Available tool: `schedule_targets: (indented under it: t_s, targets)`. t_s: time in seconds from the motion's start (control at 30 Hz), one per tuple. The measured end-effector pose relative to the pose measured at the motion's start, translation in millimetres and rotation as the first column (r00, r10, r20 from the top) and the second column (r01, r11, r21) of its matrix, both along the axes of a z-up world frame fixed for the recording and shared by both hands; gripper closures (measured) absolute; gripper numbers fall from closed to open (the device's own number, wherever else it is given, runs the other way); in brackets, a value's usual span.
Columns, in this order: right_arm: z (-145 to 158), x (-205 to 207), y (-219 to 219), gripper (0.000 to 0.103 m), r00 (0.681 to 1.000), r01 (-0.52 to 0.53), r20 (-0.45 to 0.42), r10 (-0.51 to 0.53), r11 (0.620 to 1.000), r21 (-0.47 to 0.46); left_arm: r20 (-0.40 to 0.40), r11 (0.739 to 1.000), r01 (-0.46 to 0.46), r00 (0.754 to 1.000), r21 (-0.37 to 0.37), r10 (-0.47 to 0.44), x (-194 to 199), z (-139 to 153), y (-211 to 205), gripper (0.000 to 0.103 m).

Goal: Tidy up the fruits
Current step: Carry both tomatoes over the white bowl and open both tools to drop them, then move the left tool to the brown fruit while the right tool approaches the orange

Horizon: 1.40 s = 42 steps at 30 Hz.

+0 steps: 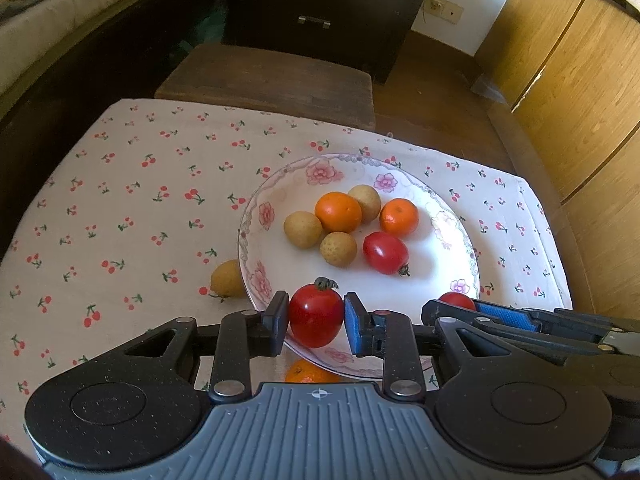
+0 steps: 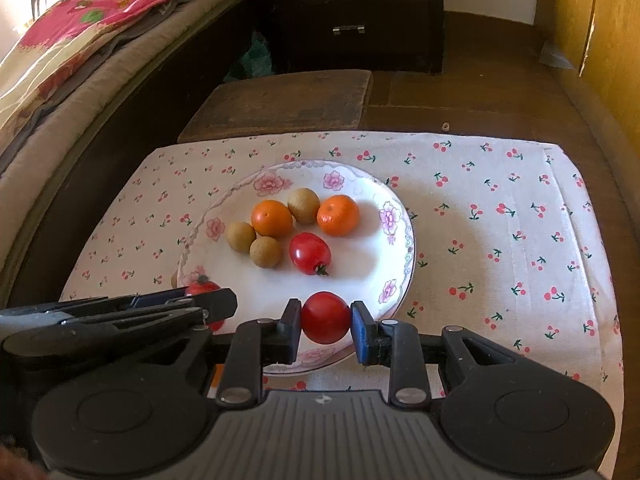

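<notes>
A white floral plate (image 1: 448, 216) (image 2: 396, 240) holds two oranges (image 1: 338, 212) (image 1: 399, 217), three longans (image 1: 303, 229) and a red tomato (image 1: 385, 252) (image 2: 310, 253). My left gripper (image 1: 316, 318) is shut on a red tomato (image 1: 315, 314) above the plate's near rim. My right gripper (image 2: 325, 320) is shut on another red tomato (image 2: 325, 317) above the near rim; it shows from the side in the left wrist view (image 1: 456, 302). A longan (image 1: 226, 280) lies on the cloth left of the plate. An orange (image 1: 306, 372) lies under my left gripper.
The plate stands on a cherry-print cloth (image 1: 120, 208) (image 2: 500, 232) over a low table. A dark wooden stool (image 1: 272, 80) stands behind the table, a dark drawer cabinet (image 2: 360, 12) beyond it, a bed (image 2: 80, 60) at left, wooden panels (image 1: 580, 80) at right.
</notes>
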State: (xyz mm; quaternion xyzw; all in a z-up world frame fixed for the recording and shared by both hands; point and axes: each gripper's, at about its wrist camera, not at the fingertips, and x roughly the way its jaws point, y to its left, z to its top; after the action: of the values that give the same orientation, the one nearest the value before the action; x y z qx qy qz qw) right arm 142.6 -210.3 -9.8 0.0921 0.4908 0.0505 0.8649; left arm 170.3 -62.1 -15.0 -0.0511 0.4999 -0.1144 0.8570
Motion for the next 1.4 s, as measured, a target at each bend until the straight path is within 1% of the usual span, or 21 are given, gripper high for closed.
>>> schedule_targets:
  t_s: [0.1,0.2,0.33,0.47,0.8,0.9,1.0,1.13,1.2,1.4]
  targets:
    - [-1,0,0,0.073,1.0,-0.001,-0.006,0.001,1.0,-0.002,0.001,1.0,0.003,1.0,0.014,-0.003,0,0,-1,0.066]
    - [-1,1,1,0.073,1.0,0.002,-0.005,-0.002,1.0,-0.011,0.001,1.0,0.0,1.0,0.013,0.0,0,0,0,0.065]
    - [1,0,1,0.072,1.0,0.007,0.003,-0.007,1.0,-0.011,0.01,1.0,-0.003,1.0,0.017,0.002,-1,3,2,0.061]
    - [5,-2,3,0.07,1.0,0.006,0.02,-0.006,1.0,-0.016,0.022,1.0,-0.001,1.0,0.013,0.001,-2,8,6,0.06]
    - [21,-20,18,0.069,0.998,-0.036,0.05,0.037,0.999,-0.018,0.054,1.0,-0.001,0.999,0.009,0.0,-8,22,25,0.051]
    - [24,-27,26,0.069,0.997,-0.051,0.052,0.052,0.999,-0.011,0.053,1.0,-0.005,0.999,-0.001,0.005,-11,25,34,0.051]
    - [25,-34,33,0.068,0.997,-0.068,0.045,0.067,0.998,0.001,0.052,1.0,-0.002,0.999,0.007,0.001,-12,25,43,0.05]
    - [22,-42,42,0.069,0.997,-0.078,0.026,0.077,0.997,0.024,0.043,1.0,-0.004,0.999,-0.002,0.004,-8,21,54,0.049]
    - [18,-45,46,0.069,0.997,-0.078,0.013,0.078,0.996,0.032,0.036,1.0,0.013,0.999,-0.004,-0.013,-6,19,58,0.048]
    - [5,-52,53,0.069,0.999,-0.034,-0.016,0.035,0.998,0.049,0.019,0.999,0.035,0.999,-0.026,-0.035,-6,16,68,0.047]
